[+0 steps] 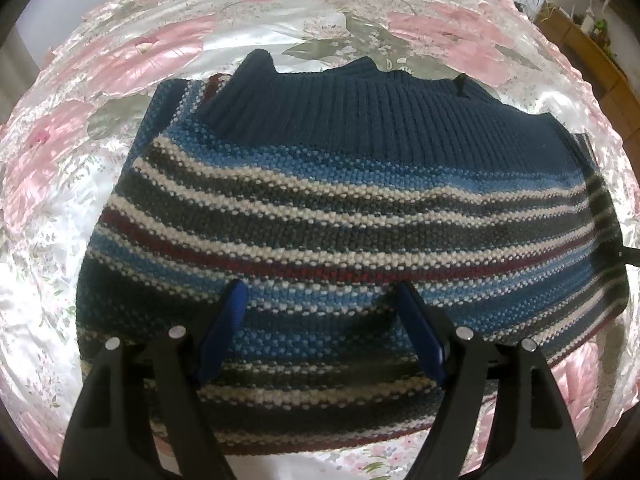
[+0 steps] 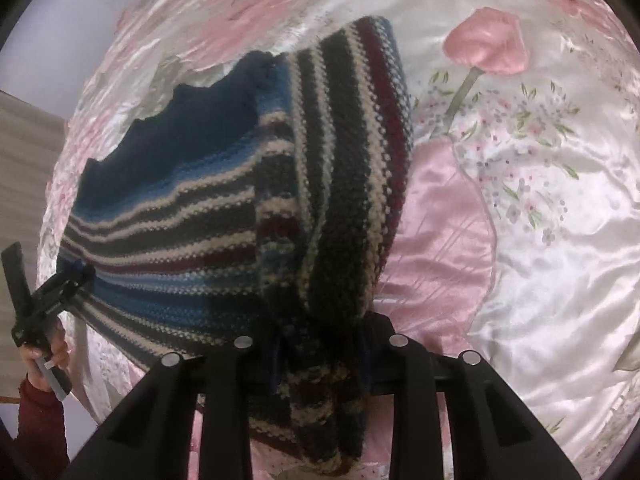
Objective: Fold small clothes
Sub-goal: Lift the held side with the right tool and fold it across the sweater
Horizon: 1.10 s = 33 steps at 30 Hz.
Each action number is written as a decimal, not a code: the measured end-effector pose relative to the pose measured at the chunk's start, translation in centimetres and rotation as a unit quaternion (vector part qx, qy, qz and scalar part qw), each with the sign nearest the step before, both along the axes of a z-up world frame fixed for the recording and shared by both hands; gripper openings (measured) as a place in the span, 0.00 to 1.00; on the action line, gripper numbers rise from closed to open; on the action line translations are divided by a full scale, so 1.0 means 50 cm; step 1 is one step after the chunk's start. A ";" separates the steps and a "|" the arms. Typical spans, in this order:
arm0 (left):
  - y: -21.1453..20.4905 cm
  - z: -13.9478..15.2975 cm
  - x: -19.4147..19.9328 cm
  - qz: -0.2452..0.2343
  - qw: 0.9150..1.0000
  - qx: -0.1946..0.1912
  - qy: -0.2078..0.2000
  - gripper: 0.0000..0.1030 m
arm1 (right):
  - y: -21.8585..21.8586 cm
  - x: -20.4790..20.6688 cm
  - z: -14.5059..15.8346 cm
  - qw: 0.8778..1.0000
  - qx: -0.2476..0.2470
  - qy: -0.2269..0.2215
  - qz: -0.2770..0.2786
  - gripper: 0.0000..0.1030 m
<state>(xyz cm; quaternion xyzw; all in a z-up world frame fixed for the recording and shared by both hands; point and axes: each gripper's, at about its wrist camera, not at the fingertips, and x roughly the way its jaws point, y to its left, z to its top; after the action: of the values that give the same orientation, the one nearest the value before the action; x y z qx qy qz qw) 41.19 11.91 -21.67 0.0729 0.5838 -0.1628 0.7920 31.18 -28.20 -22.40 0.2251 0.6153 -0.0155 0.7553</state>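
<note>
A striped knit sweater in blue, grey, white and maroon, with a navy ribbed part at its far end, lies on the satin bedspread. My left gripper hovers over its near hem, its blue pads spread wide with nothing between them. In the right wrist view, a side of the sweater is lifted and folded over the body. My right gripper is shut on that bunched edge, and the knit hides most of its fingers. The left gripper shows at the sweater's far left edge.
The floral pink and white satin bedspread spreads all around the sweater. A hand with a dark red sleeve holds the left gripper. A wooden shelf with small items stands beyond the bed at the far right.
</note>
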 end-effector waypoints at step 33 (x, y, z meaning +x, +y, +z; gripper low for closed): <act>0.146 0.130 -0.021 0.015 0.997 -0.068 -0.026 0.78 | 0.384 0.154 0.188 0.990 0.003 -0.058 0.131 0.27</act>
<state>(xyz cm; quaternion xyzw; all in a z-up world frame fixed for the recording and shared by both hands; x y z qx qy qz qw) 40.15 19.20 -15.15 0.0142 0.5512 -0.1882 0.8127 38.89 -9.01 -12.97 0.1454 0.5950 0.0981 0.7844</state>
